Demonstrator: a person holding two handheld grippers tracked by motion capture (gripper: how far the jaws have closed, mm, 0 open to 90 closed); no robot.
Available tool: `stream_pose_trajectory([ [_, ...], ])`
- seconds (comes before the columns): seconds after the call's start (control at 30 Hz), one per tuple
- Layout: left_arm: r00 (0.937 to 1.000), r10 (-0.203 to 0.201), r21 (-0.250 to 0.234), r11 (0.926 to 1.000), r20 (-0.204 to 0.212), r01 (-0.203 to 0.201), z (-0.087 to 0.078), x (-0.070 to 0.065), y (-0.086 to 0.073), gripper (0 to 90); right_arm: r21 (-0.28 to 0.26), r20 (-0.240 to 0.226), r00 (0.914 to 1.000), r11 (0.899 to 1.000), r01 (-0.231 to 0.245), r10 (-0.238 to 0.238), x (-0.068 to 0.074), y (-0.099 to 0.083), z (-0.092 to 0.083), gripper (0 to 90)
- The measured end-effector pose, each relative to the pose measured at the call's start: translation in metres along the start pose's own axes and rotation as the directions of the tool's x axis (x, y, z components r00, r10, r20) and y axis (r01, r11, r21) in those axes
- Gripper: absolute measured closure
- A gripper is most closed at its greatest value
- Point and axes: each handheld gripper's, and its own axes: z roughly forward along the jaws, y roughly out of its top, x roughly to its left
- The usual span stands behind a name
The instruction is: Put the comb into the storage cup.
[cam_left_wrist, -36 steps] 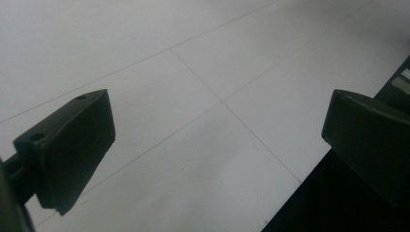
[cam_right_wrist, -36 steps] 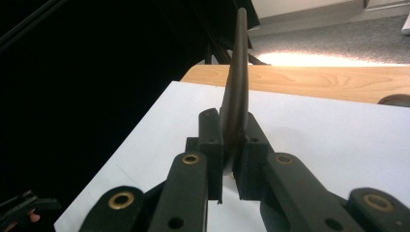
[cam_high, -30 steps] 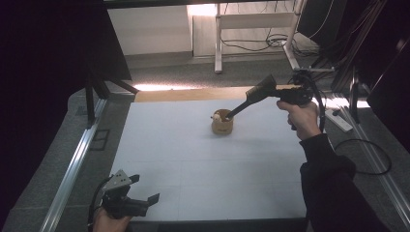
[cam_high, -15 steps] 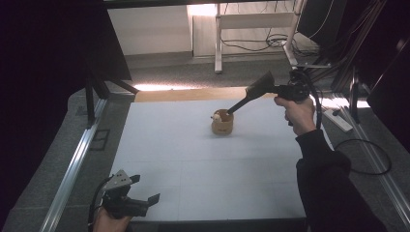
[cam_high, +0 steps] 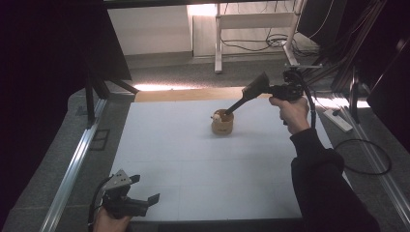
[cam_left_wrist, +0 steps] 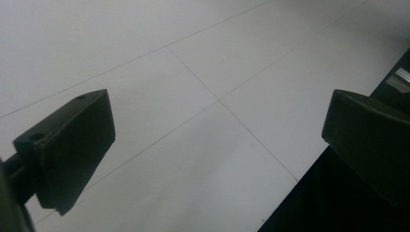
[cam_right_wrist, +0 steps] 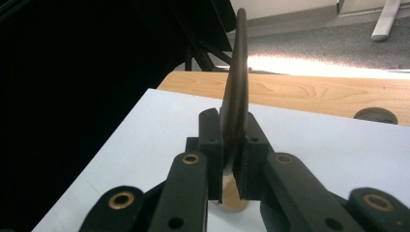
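A small wooden cup [cam_high: 223, 123] stands on the white table [cam_high: 193, 159], toward its far side, with something pale at its rim. A dark, thin utensil [cam_high: 237, 104] slants from the cup up toward the right. My right gripper [cam_high: 251, 91] is shut on it above the cup. In the right gripper view the jaws [cam_right_wrist: 231, 121] clamp the utensil [cam_right_wrist: 239, 58] edge-on, with the cup [cam_right_wrist: 231, 200] just below them. My left gripper [cam_high: 144, 188] rests low at the table's near left edge. Its jaws [cam_left_wrist: 217, 130] stand wide apart with bare table between them.
A wooden strip [cam_high: 193, 94] runs along the table's far edge and has a round hole [cam_right_wrist: 374, 115] in it. A metal rail [cam_high: 72, 169] borders the left side. A power strip [cam_high: 336, 120] and a looped cable [cam_high: 367, 159] lie to the right.
The right hand has lifted the utensil's upper end slightly, and its lower end stays at the cup. The left gripper has not moved.
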Motion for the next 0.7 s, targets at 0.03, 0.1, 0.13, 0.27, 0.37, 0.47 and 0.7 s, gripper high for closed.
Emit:
stream_pose_trajectory([
  [0.03,1.0,0.001,0.0,1.0,0.0,-0.001,0.0,0.0,0.0,0.0,0.0,0.001,1.0,1.0,0.0,0.0,0.0,0.0,0.001,84.2],
  [0.1,1.0,0.0,0.0,1.0,0.001,0.0,0.0,0.0,0.0,0.0,0.003,-0.002,1.0,1.0,-0.001,0.001,0.0,0.0,0.004,84.2],
  [0.13,1.0,0.0,0.0,1.0,0.001,0.0,0.0,0.0,0.0,0.0,0.003,-0.002,1.0,1.0,-0.001,0.001,0.0,-0.001,0.005,84.2],
  [0.27,1.0,0.0,0.003,1.0,0.002,0.0,0.0,0.0,0.0,0.0,0.015,0.005,1.0,1.0,0.006,-0.006,0.001,-0.002,0.011,84.2],
  [0.37,1.0,0.0,0.004,1.0,0.003,0.0,0.0,0.0,0.0,0.0,0.021,0.011,0.9999,1.0,0.01,-0.01,0.001,-0.003,0.015,84.2],
  [0.47,1.0,0.0,0.004,1.0,0.003,0.0,0.001,0.0,0.0,0.0,0.026,0.012,0.9999,1.0,0.008,-0.009,0.001,-0.004,0.019,84.2],
  [0.7,1.0,0.0,0.006,1.0,0.002,0.0,0.001,0.0,0.0,0.0,0.033,0.018,0.9998,0.999,0.006,-0.006,0.0,-0.006,0.026,84.2],
])
